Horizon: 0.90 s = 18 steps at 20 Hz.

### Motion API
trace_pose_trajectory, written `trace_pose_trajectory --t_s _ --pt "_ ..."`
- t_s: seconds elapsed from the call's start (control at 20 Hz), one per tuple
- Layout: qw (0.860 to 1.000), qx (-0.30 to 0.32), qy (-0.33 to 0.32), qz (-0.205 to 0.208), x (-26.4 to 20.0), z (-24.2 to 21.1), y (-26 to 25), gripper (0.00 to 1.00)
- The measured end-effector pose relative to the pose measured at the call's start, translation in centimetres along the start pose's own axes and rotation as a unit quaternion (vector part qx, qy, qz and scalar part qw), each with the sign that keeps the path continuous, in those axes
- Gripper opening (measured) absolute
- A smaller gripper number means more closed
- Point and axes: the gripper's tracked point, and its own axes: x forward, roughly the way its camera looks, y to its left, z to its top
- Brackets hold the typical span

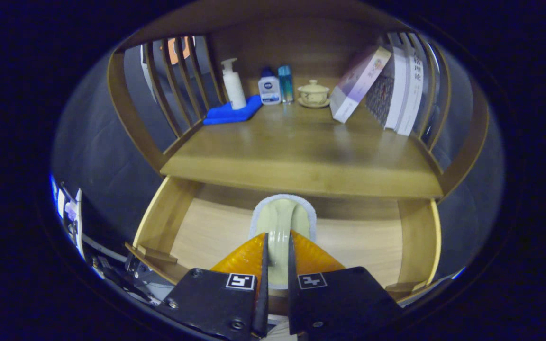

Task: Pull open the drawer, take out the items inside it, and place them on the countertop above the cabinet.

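Drawer [178, 222] of a wooden cabinet stands pulled open below the countertop [301, 156], its pale wooden floor bare on both sides of one item. That item is a pale green brush [280, 222] with a raised arched handle and a light fuzzy rim around its base, lying inside the drawer near the middle. The gripper [277, 258] reaches down into the drawer, its two orange-backed fingers [242, 258] nearly closed, one pressing each side of the brush's handle. On the countertop above, toward the back, a white pump bottle [233, 84] stands on a folded blue cloth [232, 113]. Beside it are a small white bottle with a blue cap [269, 87], a slim blue bottle [285, 84] and a lidded ceramic cup on a saucer [313, 93]. Several books [398, 90] lean against the slatted side rail [432, 94].
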Motion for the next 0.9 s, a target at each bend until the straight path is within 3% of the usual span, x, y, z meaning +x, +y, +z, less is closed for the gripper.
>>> trace_pose_trajectory --t_s 0.45,0.9 --pt "0.998 0.016 -0.052 -0.045 1.4 7.7 -2.8 0.2" --pt "0.996 0.017 -0.073 -0.049 5.3 14.8 -2.8 0.2"
